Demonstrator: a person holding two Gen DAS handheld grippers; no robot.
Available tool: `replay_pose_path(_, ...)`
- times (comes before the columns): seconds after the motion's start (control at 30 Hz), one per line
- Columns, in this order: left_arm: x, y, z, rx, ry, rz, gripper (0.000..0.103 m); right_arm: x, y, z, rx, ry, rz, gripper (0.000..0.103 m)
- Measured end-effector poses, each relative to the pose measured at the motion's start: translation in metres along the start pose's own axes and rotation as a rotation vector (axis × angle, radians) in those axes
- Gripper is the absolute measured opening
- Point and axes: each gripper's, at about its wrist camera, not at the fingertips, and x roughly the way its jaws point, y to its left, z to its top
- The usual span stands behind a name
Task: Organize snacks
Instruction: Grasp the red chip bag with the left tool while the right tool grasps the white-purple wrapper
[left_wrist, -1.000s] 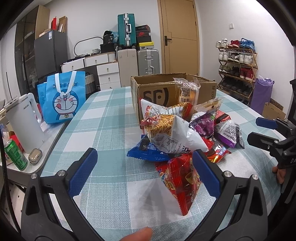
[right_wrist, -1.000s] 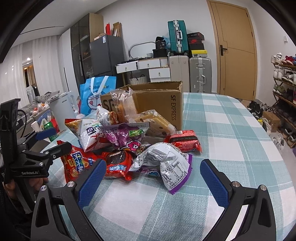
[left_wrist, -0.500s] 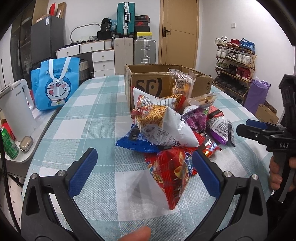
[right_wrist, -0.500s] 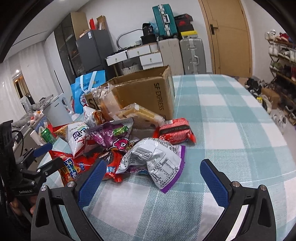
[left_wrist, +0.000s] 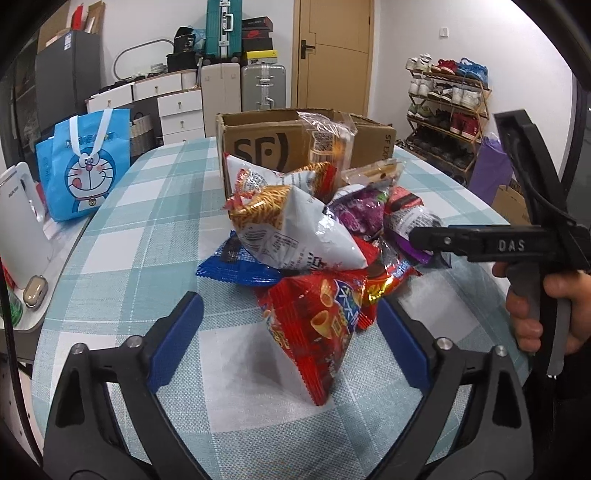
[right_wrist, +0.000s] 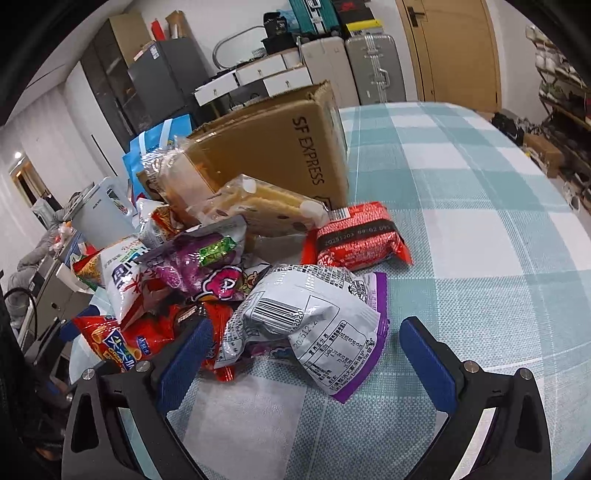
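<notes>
A pile of snack bags lies on the checked tablecloth in front of an open cardboard box (left_wrist: 266, 147), which also shows in the right wrist view (right_wrist: 280, 147). My left gripper (left_wrist: 291, 343) is open, and a red chip bag (left_wrist: 317, 325) stands between its fingers. My right gripper (right_wrist: 306, 358) is open around a white and purple bag (right_wrist: 310, 332). It also shows from the side in the left wrist view (left_wrist: 424, 238). A red packet (right_wrist: 358, 240) lies by the box.
A blue cartoon tote bag (left_wrist: 85, 166) and a white kettle (left_wrist: 18, 229) stand at the left, beyond the table edge. Suitcases, drawers and a door (left_wrist: 332, 55) are behind. A shoe rack (left_wrist: 450, 110) stands at the right.
Both grippers have moved forward to the pile. The red chip bag now sits between the left fingers and the white and purple bag between the right fingers.
</notes>
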Motion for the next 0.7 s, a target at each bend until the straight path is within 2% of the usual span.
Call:
replay_pose_path(0.13, 0.008, -0.004, -0.003, 0.014, 0.031, -0.018, 0.076, 0.006, 0.002, 0.002, -0.016, 0.018, -0.014, 0.102)
replay_pose_path(0.3, 0.014, -0.006, -0.006, 0.022, 0.047, -0.029, 0.07, 0.006, 0.004, 0.001, -0.024, 0.012, -0.019, 0.093)
replay_pose_path(0.4, 0.015, -0.007, -0.008, 0.018, 0.058, -0.057, 0.06, 0.005, 0.003, 0.0, -0.018, 0.008, -0.008, 0.09)
replay_pose_path(0.43, 0.016, -0.007, -0.008, 0.019, 0.064, -0.071, 0.055, 0.004, 0.003, -0.001, -0.019, 0.007, -0.003, 0.087)
replay_pose_path(0.5, 0.016, -0.008, -0.009, 0.025, 0.067, -0.077, 0.052, 0.002, 0.003, -0.002, -0.023, 0.004, 0.003, 0.081)
replay_pose_path(0.6, 0.014, -0.012, -0.01, 0.034, 0.064, -0.08, 0.037, 0.001, 0.005, -0.004, -0.031, 0.002, 0.012, 0.07)
replay_pose_path(0.7, 0.011, -0.013, -0.011, 0.031, 0.058, -0.091, 0.035, 0.0, 0.006, -0.007, -0.036, 0.0, 0.025, 0.064)
